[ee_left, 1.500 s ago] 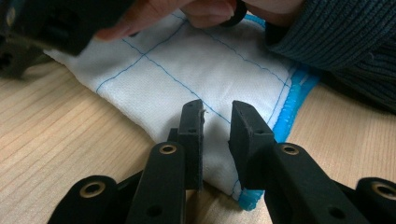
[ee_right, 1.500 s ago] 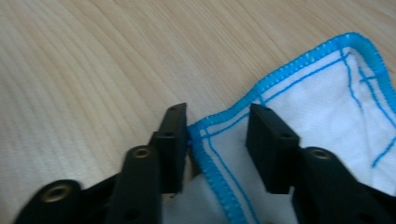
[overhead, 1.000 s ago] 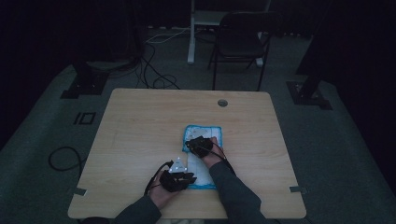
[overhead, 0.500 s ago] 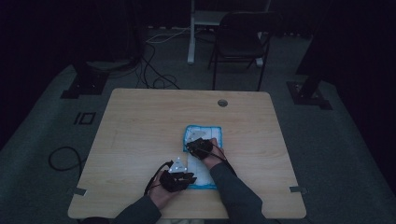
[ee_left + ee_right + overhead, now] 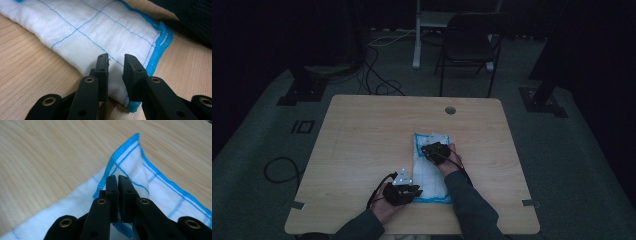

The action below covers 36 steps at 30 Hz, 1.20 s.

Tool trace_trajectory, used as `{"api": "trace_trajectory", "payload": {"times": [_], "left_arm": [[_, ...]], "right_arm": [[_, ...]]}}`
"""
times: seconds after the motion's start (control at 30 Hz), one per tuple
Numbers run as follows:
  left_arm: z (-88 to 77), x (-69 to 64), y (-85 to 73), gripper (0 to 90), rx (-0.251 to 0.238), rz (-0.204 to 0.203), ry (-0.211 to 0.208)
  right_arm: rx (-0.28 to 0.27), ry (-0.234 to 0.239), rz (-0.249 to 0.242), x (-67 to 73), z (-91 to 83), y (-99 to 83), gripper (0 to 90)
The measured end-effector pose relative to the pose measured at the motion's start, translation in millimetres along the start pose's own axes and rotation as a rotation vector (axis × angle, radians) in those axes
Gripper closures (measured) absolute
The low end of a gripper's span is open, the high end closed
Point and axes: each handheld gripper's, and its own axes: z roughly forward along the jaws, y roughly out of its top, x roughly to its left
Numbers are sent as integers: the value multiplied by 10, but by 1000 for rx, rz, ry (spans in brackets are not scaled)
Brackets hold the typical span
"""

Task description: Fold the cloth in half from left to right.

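Nearest the person, the left gripper (image 5: 404, 190) sits at the near end of the cloth (image 5: 428, 167), its jaws parted with a fold of white fabric and the blue-stitched hem bunched between the pads; whether the pads actually press it I cannot tell. From those fingers (image 5: 103, 72) the cloth (image 5: 100, 30) runs straight ahead, its long axis pointing away across the table (image 5: 362, 145). Farther out, the right gripper (image 5: 435, 150) works the far end; its jaws stand nearly shut, pinching a thin raised corner of the cloth (image 5: 125, 167) just beyond the fingertips (image 5: 111, 187). I judge the next move hinges on this: the right hand has the far corner and would carry it along the long axis toward the left fingers.
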Motion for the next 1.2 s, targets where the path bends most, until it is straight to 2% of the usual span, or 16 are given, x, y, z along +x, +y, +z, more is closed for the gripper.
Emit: {"api": "trace_trajectory", "payload": {"times": [0.3, 0.43, 0.73, 0.87, 0.93, 1.03, 1.2], "left_arm": [[0, -2, -1, 749, 0, -3, -1], [0, -1, -1, 749, 0, -5, -2], [-1, 0, -2, 748, 1, -5, -3], [-3, -2, -3, 748, 0, -5, -3], [-5, -3, -6, 748, 0, -4, -4], [-8, -5, -10, 747, 0, -3, -5], [-8, -4, -10, 746, 0, -6, -7]], "right_arm": [[5, -50, 41, -249, -59, -45, 876], [1, -78, 76, -387, -84, -56, 876], [2, -129, 121, -634, -114, -9, 881], [6, -141, 139, -708, -112, -3, 881], [18, -164, 138, -724, -102, -16, 888], [28, -186, 161, -778, -111, -50, 886], [14, -179, 170, -792, -156, -80, 875]]}}
